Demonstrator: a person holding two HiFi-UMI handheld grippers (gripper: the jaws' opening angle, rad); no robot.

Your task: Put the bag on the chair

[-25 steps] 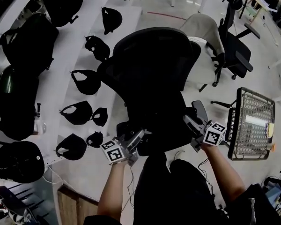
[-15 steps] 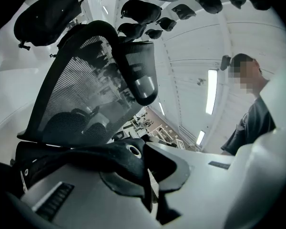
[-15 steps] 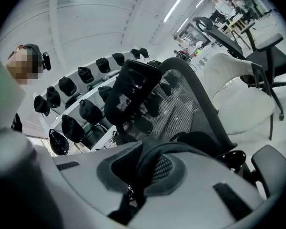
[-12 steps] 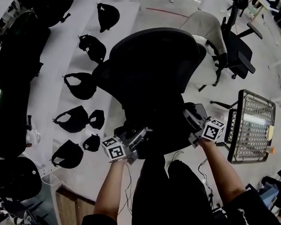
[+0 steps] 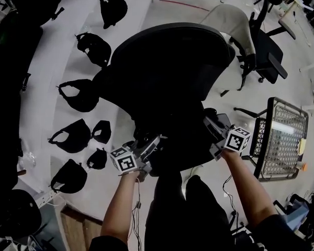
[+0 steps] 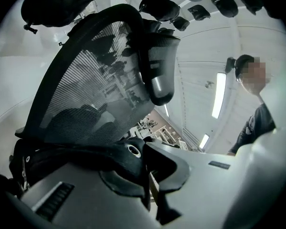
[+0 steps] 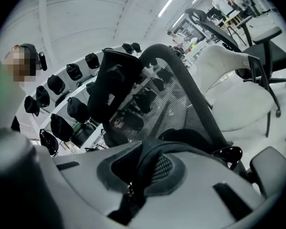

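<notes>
Bag [image 5: 180, 140] hangs between both grippers, low against the chair [image 5: 167, 61], below its mesh back. In the head view it is black on black, so its outline and any contact with the seat cannot be made out. Left gripper [image 5: 155, 143] jaws clenched on a black strap [image 6: 105, 156] with a metal eyelet [image 6: 133, 150]; right gripper [image 5: 210, 124] jaws clenched on a mesh-padded strap [image 7: 162, 168].
</notes>
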